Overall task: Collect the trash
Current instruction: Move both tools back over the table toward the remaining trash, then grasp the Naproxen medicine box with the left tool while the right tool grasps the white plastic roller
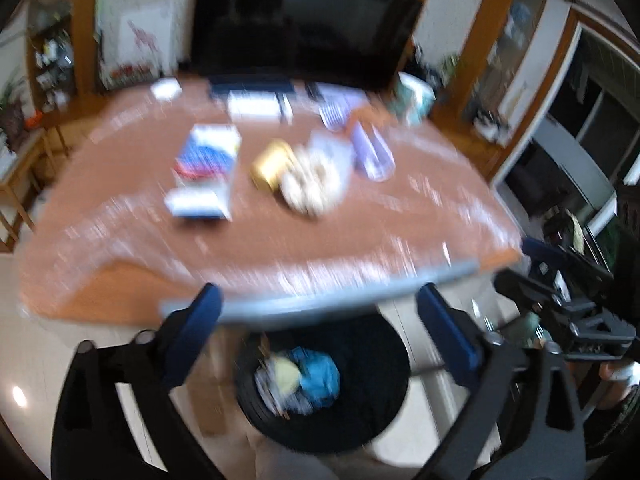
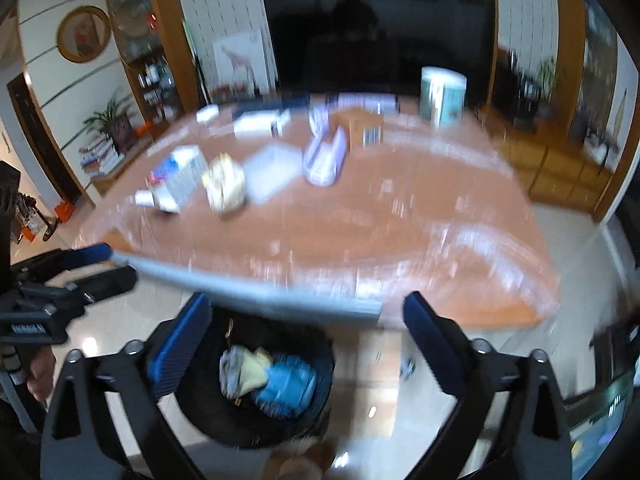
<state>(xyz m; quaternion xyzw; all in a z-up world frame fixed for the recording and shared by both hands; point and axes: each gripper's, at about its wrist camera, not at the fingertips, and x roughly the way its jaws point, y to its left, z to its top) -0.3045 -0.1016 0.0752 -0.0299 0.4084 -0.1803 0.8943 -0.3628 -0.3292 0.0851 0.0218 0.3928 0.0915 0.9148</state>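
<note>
Jaws of both the left gripper (image 1: 318, 330) and right gripper (image 2: 306, 338) gape empty above the bin (image 1: 372, 424). Crumpled wrapper (image 1: 310, 182) at 12 o'clock on the table (image 1: 280, 248) looks light, soft; pinch a fold.

Both views are smeared by motion blur. The items on the brown table (image 1: 360, 216) — a blue-and-white box (image 1: 208, 152), a gold object (image 1: 272, 168), a pale bundle (image 1: 310, 190) — have no readable detail. The table's grey front edge hides the far rim of the black trash bin (image 1: 372, 412) beneath it. Inside the bin, blue and yellow trash (image 2: 276, 376) is too blurred to identify. The bin's near side is partly cut off behind the gripper arms.
</note>
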